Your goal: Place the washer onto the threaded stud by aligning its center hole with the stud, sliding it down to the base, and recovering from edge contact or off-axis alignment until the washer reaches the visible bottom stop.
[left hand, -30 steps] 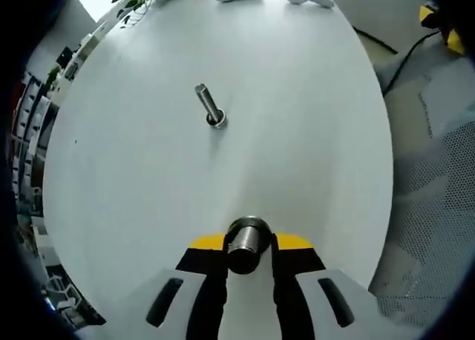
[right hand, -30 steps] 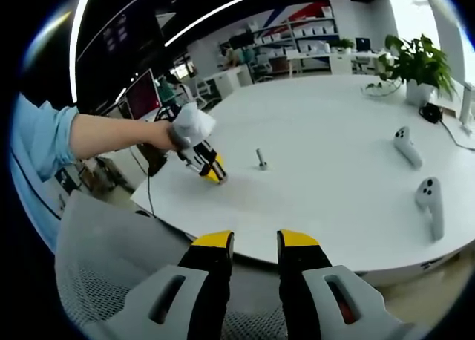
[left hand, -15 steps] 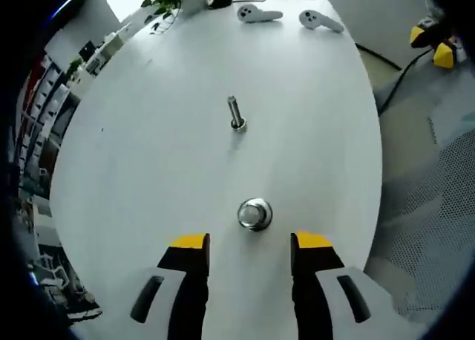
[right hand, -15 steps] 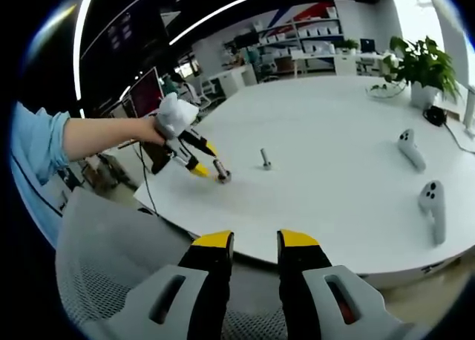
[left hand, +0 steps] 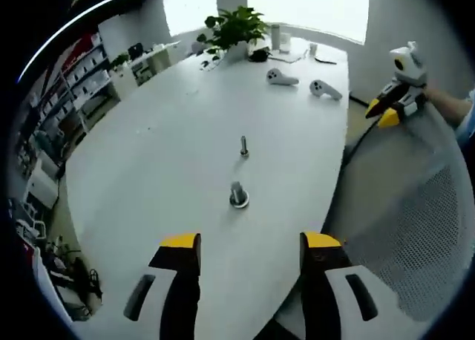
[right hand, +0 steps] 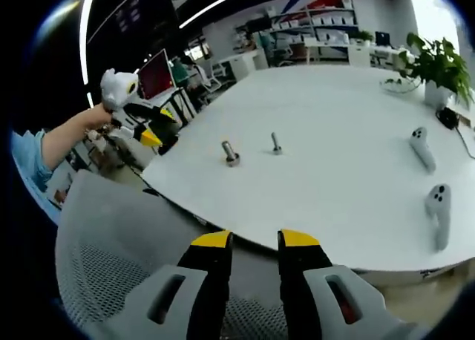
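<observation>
We see a big white desk (left hand: 148, 184) with two metal pieces standing on it, well apart from each other. The stud with the wide base (left hand: 238, 196) stands nearer the desk's near edge, and the thin stud (left hand: 243, 146) stands farther in toward the middle. We cannot tell if a washer sits on either one. Half a second ago our left hand-held gripper (left hand: 251, 245) was low over the wide-base stud; now it is pulled back past the desk's edge, jaws spread wide and holding nothing. Our right hand-held gripper (right hand: 253, 239) hangs over a mesh chair (right hand: 111, 266), jaws nearly together, holding nothing. Two white controllers (right hand: 430, 180) lie near the far edge by a potted plant (left hand: 236, 30).
</observation>
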The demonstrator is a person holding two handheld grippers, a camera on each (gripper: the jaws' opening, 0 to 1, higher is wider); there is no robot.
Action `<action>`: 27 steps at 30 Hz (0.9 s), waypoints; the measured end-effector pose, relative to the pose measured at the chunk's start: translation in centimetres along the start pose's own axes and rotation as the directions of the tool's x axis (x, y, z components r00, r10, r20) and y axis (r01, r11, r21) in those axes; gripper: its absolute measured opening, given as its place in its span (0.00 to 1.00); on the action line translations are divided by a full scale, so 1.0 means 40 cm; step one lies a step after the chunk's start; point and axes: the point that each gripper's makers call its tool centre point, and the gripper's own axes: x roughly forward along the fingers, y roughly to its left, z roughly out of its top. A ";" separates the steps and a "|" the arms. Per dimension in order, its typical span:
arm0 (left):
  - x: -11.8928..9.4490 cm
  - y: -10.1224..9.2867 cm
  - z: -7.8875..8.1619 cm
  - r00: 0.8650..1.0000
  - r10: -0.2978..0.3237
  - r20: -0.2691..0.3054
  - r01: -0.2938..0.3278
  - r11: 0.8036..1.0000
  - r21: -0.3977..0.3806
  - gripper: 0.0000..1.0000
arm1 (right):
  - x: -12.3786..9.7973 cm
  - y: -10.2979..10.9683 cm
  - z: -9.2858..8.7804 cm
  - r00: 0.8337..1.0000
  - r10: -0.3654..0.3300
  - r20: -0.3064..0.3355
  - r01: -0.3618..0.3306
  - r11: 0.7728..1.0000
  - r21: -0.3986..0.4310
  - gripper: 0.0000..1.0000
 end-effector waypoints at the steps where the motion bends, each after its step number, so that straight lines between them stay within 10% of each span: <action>1: -0.019 -0.010 -0.014 1.000 0.002 0.011 -0.001 1.000 -0.016 0.53 | 0.000 0.000 -0.002 1.000 0.002 -0.007 -0.002 1.000 -0.002 0.26; 10: -0.094 -0.049 -0.015 0.975 0.067 0.212 -0.027 0.982 -0.187 0.54 | 0.003 0.002 -0.018 0.999 0.015 -0.052 -0.016 1.000 -0.014 0.26; 22: -0.144 -0.021 0.003 0.832 0.327 0.447 -0.103 0.884 -0.456 0.79 | 0.004 -0.001 -0.031 0.997 0.010 -0.079 -0.010 1.000 0.008 0.26; 27: -0.124 -0.055 -0.009 0.825 0.340 0.451 -0.105 0.877 -0.469 1.00 | 0.005 0.000 -0.034 0.996 0.013 -0.083 -0.012 1.000 0.014 0.26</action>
